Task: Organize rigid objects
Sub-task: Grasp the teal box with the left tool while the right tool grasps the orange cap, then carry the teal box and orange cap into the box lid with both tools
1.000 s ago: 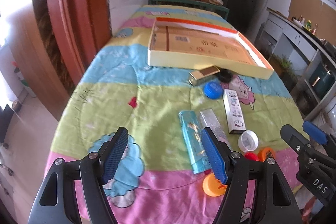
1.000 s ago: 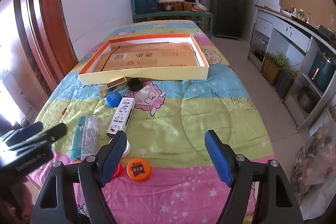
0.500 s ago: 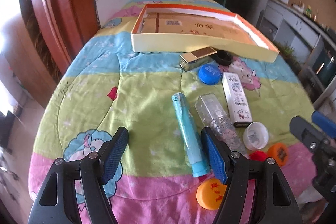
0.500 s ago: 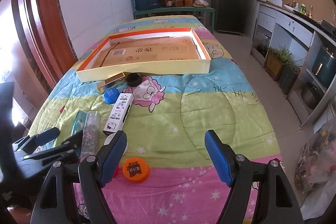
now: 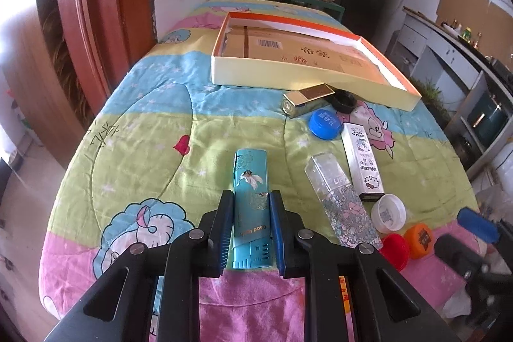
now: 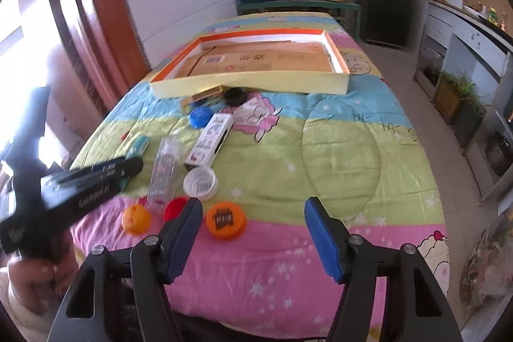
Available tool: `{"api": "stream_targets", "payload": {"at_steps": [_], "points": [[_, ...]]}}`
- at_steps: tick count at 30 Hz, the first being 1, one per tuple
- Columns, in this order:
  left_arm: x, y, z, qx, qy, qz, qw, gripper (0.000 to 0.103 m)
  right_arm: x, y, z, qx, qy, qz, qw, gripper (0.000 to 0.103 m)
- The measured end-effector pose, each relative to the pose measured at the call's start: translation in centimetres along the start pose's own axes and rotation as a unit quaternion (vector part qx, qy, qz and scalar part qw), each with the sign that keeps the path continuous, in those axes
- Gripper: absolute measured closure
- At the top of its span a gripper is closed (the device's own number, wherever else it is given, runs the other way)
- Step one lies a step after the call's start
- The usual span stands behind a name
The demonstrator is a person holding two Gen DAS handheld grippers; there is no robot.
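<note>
A teal box (image 5: 249,181) lies lengthwise on the quilt, and my left gripper (image 5: 251,194) has its jaws closing, both pads pressed against the box's long sides. From the right wrist view the left gripper (image 6: 128,165) covers most of the teal box (image 6: 139,146). My right gripper (image 6: 253,210) hovers over the pink band with its jaws closing and nothing gripped. An orange cap (image 6: 226,220) lies on the quilt just inside its left finger. A shallow orange-rimmed tray (image 5: 307,76) lined with cardboard sits further back.
Beside the teal box lie a clear floral box (image 5: 340,201), a white cartoon box (image 5: 362,159), a white lid (image 5: 388,211), a red cap (image 5: 394,249) and a small orange cap (image 5: 420,239). A gold box (image 5: 307,100), blue cap (image 5: 324,124) and black cap (image 5: 344,101) lie by the tray.
My left jaws went from wide open to closed around the teal box. The right jaws narrowed a little, and the right view swung so the table sits more to the left.
</note>
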State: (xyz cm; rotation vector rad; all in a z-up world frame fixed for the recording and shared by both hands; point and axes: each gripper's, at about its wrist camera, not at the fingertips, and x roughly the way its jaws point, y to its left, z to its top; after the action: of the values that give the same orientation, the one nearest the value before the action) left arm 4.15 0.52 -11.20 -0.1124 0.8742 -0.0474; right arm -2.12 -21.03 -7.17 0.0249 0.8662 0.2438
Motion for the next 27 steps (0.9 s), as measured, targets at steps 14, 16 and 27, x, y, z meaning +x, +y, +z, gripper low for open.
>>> {"api": "stream_targets", "payload": {"at_steps": [14,16,27], "points": [[-0.2,-0.2,-0.3,0.0,-0.003,-0.002,1.0,0.081,2.4,1.9,-0.8,-0.055,0.031,-0.012,0.998,0.071],[-0.3,0.0,-0.4,-0.002,-0.004,-0.007,1.0,0.081,2.4,2.4,-0.8,-0.066,0.027,-0.021,0.997,0.073],[-1.6,0.5,0.1,-0.017,-0.022,-0.029,0.9992,0.081,1.1,1.6,0.0,-0.036,0.004,-0.006,0.999,0.073]]}}
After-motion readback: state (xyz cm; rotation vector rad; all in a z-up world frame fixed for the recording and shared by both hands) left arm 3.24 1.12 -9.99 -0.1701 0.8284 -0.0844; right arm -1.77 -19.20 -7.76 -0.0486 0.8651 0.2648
